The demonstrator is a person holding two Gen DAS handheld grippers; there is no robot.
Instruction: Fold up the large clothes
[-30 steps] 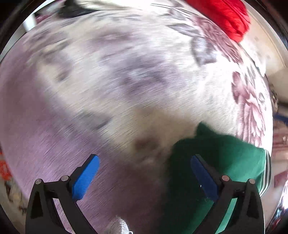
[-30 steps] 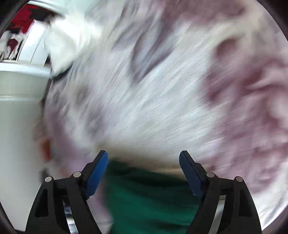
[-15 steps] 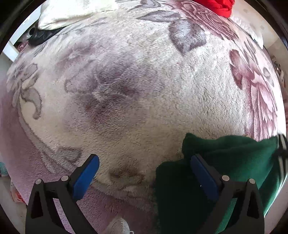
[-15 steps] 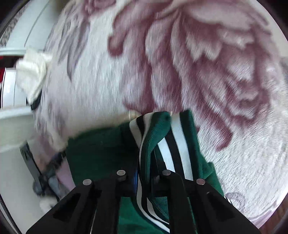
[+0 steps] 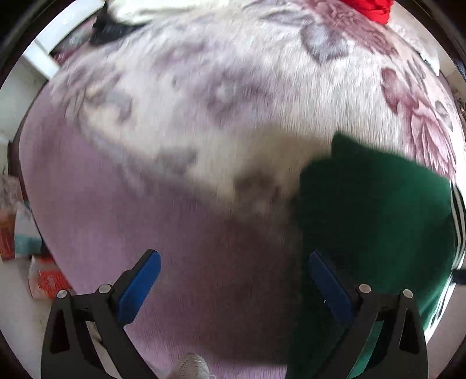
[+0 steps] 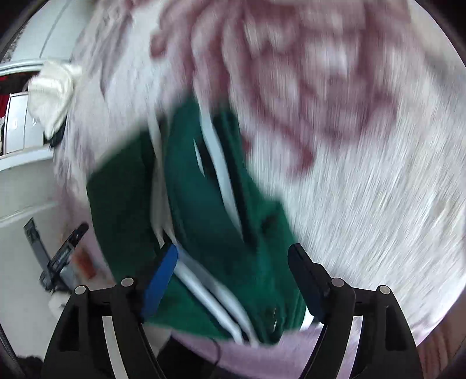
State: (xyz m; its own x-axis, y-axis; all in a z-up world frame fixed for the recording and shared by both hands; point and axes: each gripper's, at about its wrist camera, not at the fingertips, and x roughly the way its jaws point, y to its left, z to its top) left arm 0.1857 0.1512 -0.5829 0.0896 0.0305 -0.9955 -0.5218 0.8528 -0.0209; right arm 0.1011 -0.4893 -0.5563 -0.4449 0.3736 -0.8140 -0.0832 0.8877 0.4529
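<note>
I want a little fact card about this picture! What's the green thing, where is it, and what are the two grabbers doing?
green thing: green garment with white stripes, bunched up
where: lying on the flowery blanket
left gripper: fingers open, holding nothing, garment off to its right
right gripper: fingers open, over the garment, not pinching it
also there: red cloth at the blanket's far edge
picture quality: blurry

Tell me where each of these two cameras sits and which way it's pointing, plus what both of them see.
Left wrist: rides on the left gripper, looking forward and down over the floral blanket; its two blue-padded fingers stand apart, nothing between them.
Right wrist: rides on the right gripper, looking down at the green garment; its fingers stand apart.
Shared: the green garment with white stripes, and the blanket. Both views are motion-blurred.
</note>
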